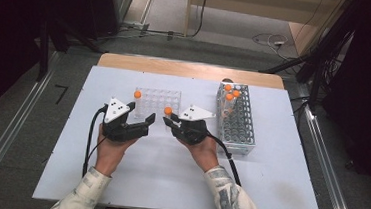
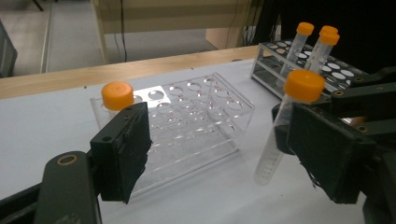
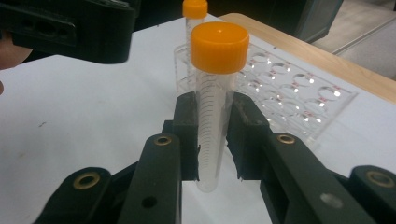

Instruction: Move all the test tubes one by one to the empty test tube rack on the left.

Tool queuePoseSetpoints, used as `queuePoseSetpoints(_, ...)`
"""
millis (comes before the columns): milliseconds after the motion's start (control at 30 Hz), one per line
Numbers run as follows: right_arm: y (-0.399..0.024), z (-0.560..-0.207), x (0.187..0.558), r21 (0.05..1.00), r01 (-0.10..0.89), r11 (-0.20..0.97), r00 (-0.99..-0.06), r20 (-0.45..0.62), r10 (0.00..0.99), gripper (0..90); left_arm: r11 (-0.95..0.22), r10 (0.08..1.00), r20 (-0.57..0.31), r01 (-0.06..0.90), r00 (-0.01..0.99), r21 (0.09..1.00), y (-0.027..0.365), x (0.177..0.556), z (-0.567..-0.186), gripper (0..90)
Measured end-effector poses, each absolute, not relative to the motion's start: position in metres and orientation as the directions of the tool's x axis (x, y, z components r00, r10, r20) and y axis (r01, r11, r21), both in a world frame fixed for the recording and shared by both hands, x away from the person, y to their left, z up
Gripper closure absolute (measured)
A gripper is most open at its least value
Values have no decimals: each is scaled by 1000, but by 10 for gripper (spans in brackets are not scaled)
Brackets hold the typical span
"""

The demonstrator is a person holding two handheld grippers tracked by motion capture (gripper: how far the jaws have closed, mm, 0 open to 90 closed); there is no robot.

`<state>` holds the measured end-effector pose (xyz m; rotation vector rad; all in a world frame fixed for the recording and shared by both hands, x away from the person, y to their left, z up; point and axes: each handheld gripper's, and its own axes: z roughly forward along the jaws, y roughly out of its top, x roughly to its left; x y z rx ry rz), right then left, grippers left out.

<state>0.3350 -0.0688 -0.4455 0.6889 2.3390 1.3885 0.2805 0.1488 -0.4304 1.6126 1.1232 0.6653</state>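
The right gripper (image 3: 212,140) clamps an orange-capped tube (image 3: 214,112), seemingly just above the counter (image 1: 167,178), beside the clear rack (image 1: 158,104); the left gripper (image 1: 139,122) stands open, empty, near that rack.

Two hand-held grippers, left gripper (image 1: 139,129) and right gripper (image 1: 170,122), black throughout, each topped by a pale grey three-cornered plate dotted with small dark marks. Wide, flat black jaws with rough, frayed-looking pad edges, carried on linked black bars pinned with brass-coloured rivets. A black cable (image 1: 89,139) looping back from each body. Long sleeves (image 1: 85,187) on both forearms, off-white with a faint grey print, possibly lettering, too blurred to read.
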Motion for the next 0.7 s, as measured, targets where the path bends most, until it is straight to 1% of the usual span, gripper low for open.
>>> queuePoseSetpoints(167,-59,-450,334,878,238,414,-834,-33,550,721,-53,894,-107,339,435,939,144,280,-431,261)
queuePoseSetpoints(333,-51,-452,332,879,233,416,-844,-30,536,721,-39,870,-134,337,474,941,141,281,-430,363)
queuePoseSetpoints(500,-46,-452,329,878,237,416,-849,-21,528,721,-54,857,-126,330,500,942,136,282,-430,459)
queuePoseSetpoints(667,-44,-452,327,878,232,420,-855,-22,518,720,-59,853,-123,327,507,943,135,282,-430,524)
queuePoseSetpoints(700,-44,-452,327,878,232,420,-855,-22,518,720,-56,853,-124,324,507,944,136,282,-430,524)
